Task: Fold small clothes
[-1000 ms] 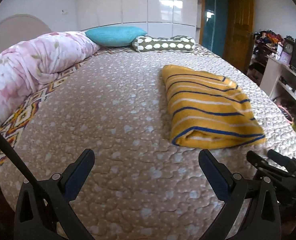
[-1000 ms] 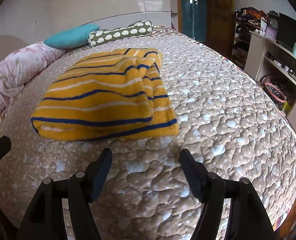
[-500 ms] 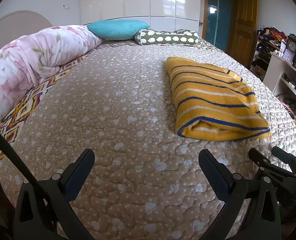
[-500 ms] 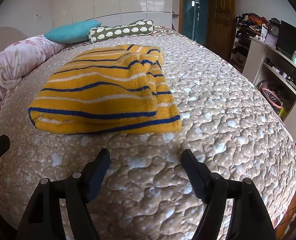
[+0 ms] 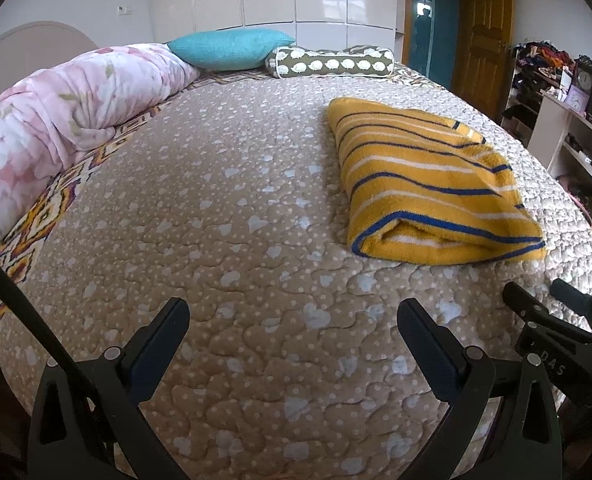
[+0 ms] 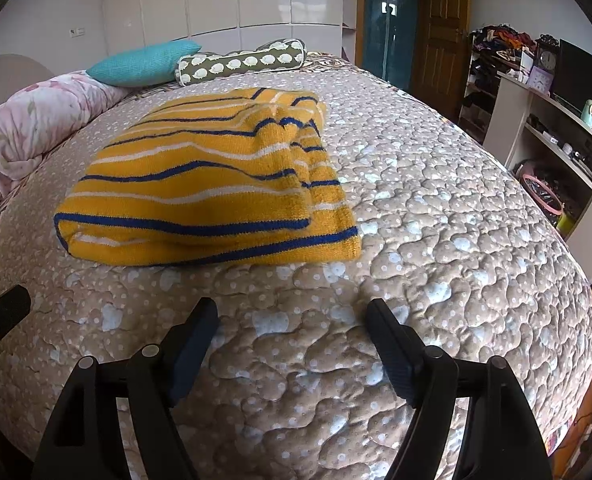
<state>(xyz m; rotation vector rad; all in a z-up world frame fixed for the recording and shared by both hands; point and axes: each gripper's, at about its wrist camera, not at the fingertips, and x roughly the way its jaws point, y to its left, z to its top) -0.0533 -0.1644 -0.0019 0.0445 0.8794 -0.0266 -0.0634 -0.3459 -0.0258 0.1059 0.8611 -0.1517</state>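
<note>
Quilted bedcover (image 5: 232, 264) fills both views, and on it we see the sweater (image 6: 208, 184), yellow with blue and white stripes, lying folded into a thick flat bundle with its doubled edge toward us. We judge the fold finished or nearly so, which would explain why both tongs sit back from it. Our right gripper (image 6: 292, 320) hangs over bare quilt just short of the sweater's near edge, toward its right corner; its jaws have just been opening and now stand wide with nothing between them. Our left gripper (image 5: 292, 320) is also spread wide and empty, with the sweater ahead and off to its right, well apart. Beyond lie 2 pillows (image 5: 232, 48) and a pink duvet (image 5: 76, 104) along the left side.
</note>
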